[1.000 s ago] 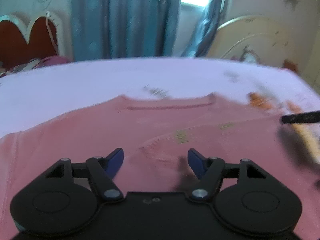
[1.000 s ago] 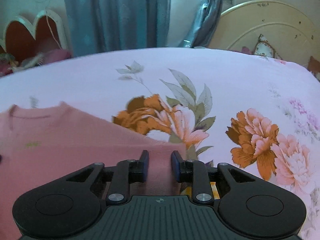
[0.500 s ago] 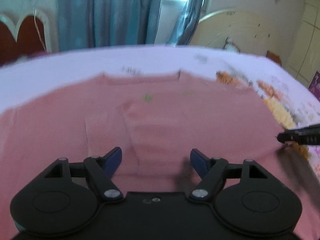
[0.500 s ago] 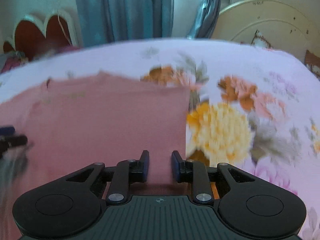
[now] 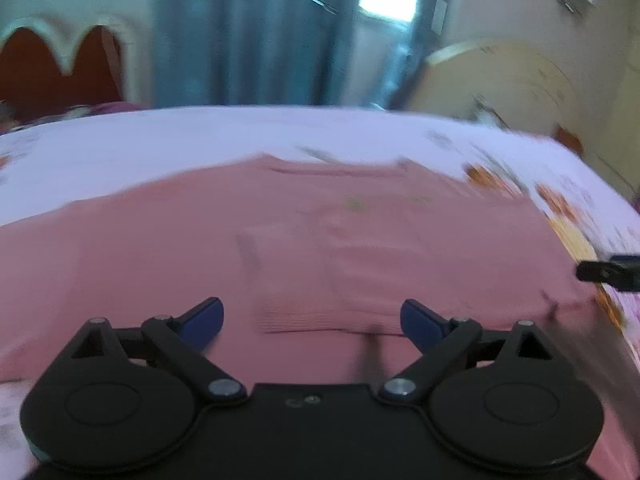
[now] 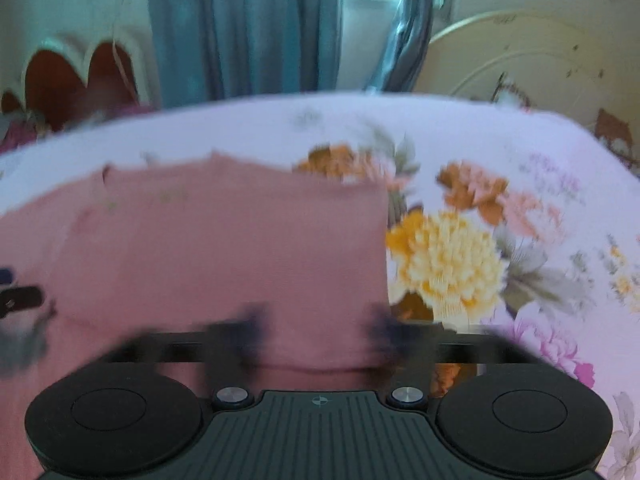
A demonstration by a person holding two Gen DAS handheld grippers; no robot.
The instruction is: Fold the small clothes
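Note:
A pink knit top (image 5: 168, 256) lies flat on the bed, neckline at the far side. One sleeve (image 5: 320, 280) is folded in over its middle. My left gripper (image 5: 312, 318) hovers over the near part of the top, its jaws opening wide, pads off the cloth. In the right wrist view the top (image 6: 224, 248) ends in a straight folded edge on the right. My right gripper (image 6: 320, 332) is motion-blurred, its jaws opening with the near hem between them, not pinched. Each gripper's tip shows at the edge of the other's view.
The floral bedsheet (image 6: 460, 264) stretches to the right of the top, and plain lilac sheet (image 5: 160, 144) lies beyond it. A cream headboard (image 6: 520, 52) stands at the back right, blue curtains (image 6: 240, 28) behind, and a red scalloped headboard (image 5: 60, 68) at the back left.
My right gripper carried the pinched pink cloth leftward across the top, then let go as its jaws spread wide. My left gripper's jaws widened and it shifted over the top.

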